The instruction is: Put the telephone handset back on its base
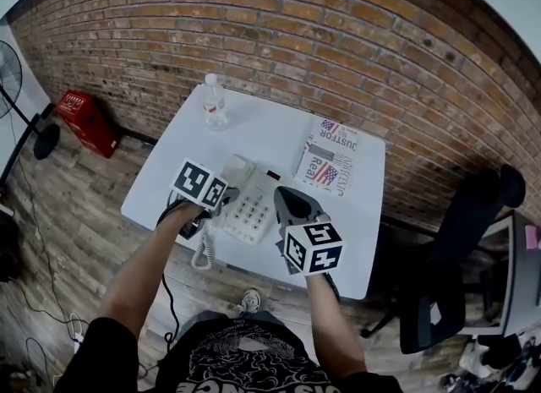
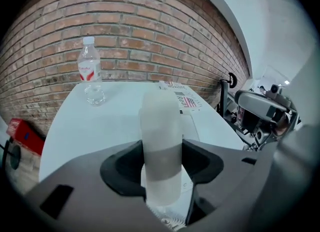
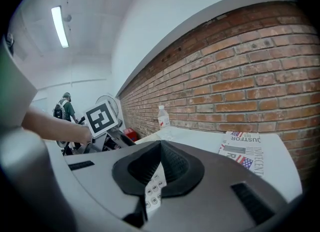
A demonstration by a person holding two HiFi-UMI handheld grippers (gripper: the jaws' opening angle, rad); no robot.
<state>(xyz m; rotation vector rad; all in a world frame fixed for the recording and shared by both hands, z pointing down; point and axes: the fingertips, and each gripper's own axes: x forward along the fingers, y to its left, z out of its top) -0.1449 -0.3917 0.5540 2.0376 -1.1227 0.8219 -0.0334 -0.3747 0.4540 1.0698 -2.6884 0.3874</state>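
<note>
Against the brick wall (image 1: pixel 338 28) stands one white table (image 1: pixel 279 125), set on a wooden floor. To the right of it is one black office chair (image 1: pixel 456 239). Off to the left are a standing fan (image 1: pixel 10 70) and a red case (image 1: pixel 84 119) on the floor by the wall. None of these stands in the way of the work.

On the table a folded newspaper (image 1: pixel 330 156) lies near the wall on the right, and one clear water bottle (image 1: pixel 214 102) stands upright at the far left corner, well apart from everything else. At the near edge sits one white telephone base (image 1: pixel 254 205), with its coiled cord (image 1: pixel 203 252) hanging over the table's front.

The person holds two grippers over the phone. The left gripper (image 2: pixel 161 151) is clamped on the one handset (image 2: pixel 160 121), its jaws pressed against both sides of the pale bar. The handset runs straight out from the jaws toward the newspaper, above the left side of the base. I cannot tell from here whether it touches the base.

The right gripper (image 3: pixel 159 162) hangs just over the right side of the base. Its jaws are drawn together with nothing between them. Only a thin slit shows under the pads, and through it a strip of the keypad (image 3: pixel 154 188) is visible.
</note>
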